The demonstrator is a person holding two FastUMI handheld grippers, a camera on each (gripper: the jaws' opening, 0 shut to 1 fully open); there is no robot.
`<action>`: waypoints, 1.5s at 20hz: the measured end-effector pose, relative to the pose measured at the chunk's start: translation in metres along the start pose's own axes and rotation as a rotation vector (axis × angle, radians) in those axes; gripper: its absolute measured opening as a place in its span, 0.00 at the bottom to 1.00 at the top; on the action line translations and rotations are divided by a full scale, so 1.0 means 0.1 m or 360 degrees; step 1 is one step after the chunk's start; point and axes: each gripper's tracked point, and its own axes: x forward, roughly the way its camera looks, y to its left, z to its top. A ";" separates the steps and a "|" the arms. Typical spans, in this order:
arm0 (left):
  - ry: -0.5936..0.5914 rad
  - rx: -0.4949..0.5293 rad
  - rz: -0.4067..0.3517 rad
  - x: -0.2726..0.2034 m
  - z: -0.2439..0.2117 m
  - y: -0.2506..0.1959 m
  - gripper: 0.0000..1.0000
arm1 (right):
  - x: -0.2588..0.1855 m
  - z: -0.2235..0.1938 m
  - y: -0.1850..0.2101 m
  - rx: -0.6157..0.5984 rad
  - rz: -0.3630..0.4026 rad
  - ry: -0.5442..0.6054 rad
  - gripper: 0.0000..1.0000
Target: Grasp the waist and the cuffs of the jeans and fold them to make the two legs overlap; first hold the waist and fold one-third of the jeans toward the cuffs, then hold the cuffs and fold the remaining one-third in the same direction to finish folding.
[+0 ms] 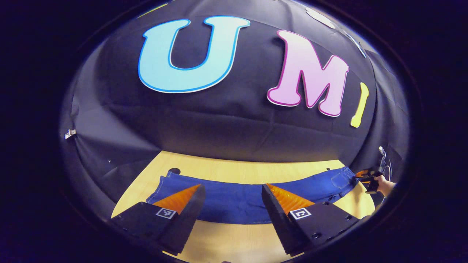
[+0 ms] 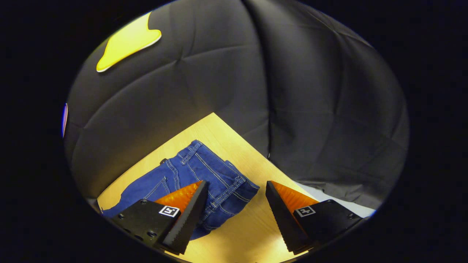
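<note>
- Jeans (image 1: 241, 199) sit between and beyond the wide-open jaws of the left gripper (image 1: 231, 204), low in the centre of the left gripper view; both fingers hang apart above the cloth and hold nothing.
- In the right gripper view the right gripper (image 2: 236, 204) also has its jaws spread wide and empty, with the waist end of the jeans (image 2: 204, 175) just ahead of the left-hand finger, at lower centre-left of the frame.
- Further out in the left gripper view, the garment stretches as one long, narrow blue band across the wooden table (image 1: 234, 237), from lower left to lower right.
- At the far right edge of that view, the right gripper (image 1: 365, 177) and the hand (image 1: 385, 184) holding it show small, close to the waist end.
- Judged from the narrow band, the legs may already lie one over the other, but the pictures do not settle this.
- Neither third-fold looks begun: the full length lies flat.
- Left to do, at the least: grasp the waist, fold a third toward the cuffs, then fold the cuff third in the same direction.
</note>
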 end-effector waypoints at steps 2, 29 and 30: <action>0.0004 0.0035 -0.0028 0.06 0.02 -0.15 0.97 | 0.09 0.06 0.04 -0.0006 0.0014 -0.0076 0.97; -0.0003 -0.0473 0.0112 -0.35 -0.84 0.63 0.97 | -2.37 0.19 0.85 -0.1023 0.0916 -0.0971 0.06; -0.0016 -0.0494 0.0127 -0.32 -0.85 0.71 0.97 | -2.38 0.10 0.81 -0.1067 0.0963 -0.0981 0.06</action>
